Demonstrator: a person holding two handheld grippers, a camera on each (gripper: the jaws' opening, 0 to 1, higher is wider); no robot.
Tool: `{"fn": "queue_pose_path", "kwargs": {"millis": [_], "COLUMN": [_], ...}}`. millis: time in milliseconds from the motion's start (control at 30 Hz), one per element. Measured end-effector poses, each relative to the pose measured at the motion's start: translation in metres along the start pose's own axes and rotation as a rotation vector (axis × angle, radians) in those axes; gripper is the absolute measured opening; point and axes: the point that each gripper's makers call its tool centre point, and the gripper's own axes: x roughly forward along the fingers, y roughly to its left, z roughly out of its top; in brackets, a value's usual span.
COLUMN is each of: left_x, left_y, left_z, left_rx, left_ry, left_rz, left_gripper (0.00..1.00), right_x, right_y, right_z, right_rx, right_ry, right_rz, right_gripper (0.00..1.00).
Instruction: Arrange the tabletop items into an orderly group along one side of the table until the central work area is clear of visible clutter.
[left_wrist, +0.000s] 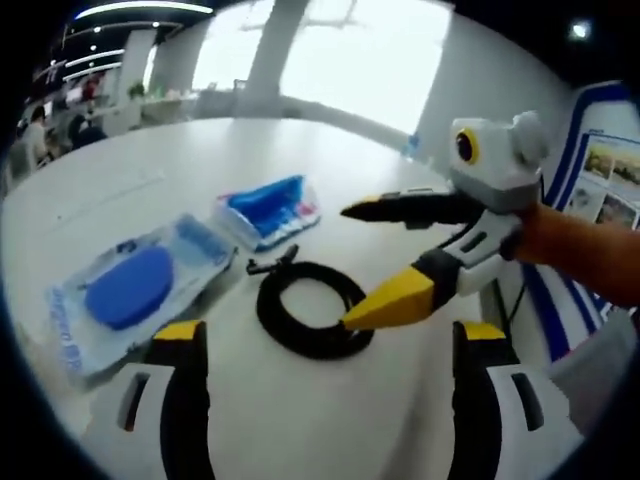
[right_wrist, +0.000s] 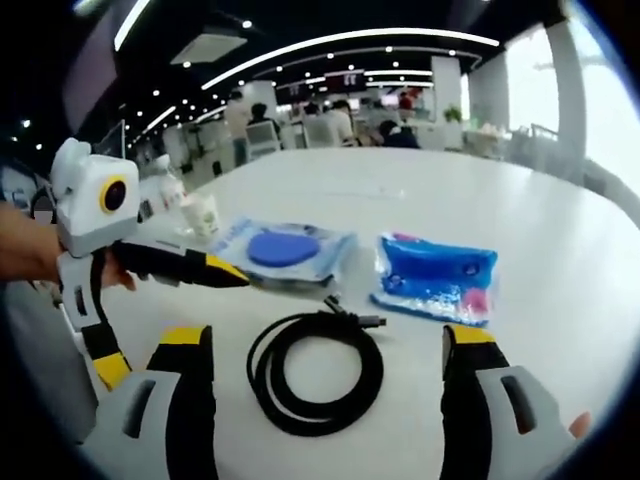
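My two tools (left_wrist: 325, 345) (right_wrist: 325, 350) are spread wide, and the floppy black cable (right_wrist: 318, 372) at 12 o'clock looks light, so I pinch its loops.

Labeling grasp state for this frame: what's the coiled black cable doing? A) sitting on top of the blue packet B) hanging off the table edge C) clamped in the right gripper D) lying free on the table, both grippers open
D: the coiled black cable lies flat on the white table, with the left gripper and right gripper both open and holding nothing.
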Motion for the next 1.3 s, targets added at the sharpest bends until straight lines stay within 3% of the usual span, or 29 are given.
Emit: {"fn": "queue_pose_path", "kwargs": {"millis": [267, 733, 1100, 1300], "left_x": [-0.026, -0.088, -0.149, -0.182], "left_y": [0.002, 0.019, 0.029, 0.031], "left_z": [-0.001, -0.009, -0.015, -0.027], "left_rx": [0.005, -0.022, -0.040, -0.062], "left_ry": [-0.022, -0.090, -0.157, -0.177], "left_rz": [0.020, 0.109, 0.205, 0.245], "left_gripper": [0.99, 0.99, 0.99, 0.99], "right_x": [-0.008, -0.023, -0.036, -0.043], "right_y": [0.009, 0.032, 0.055, 0.061], "right_z": [0.006, 0.013, 0.017, 0.018], "right_rx": [-0.018, -0.037, -0.065, -0.069], "right_ry": [-0.015, -0.036, -0.059, -0.070], "right_rz": [-0.007, -0.012, -0.021, -0.030], "right_gripper": [0.95, 0.95, 0.95, 0.94]}}
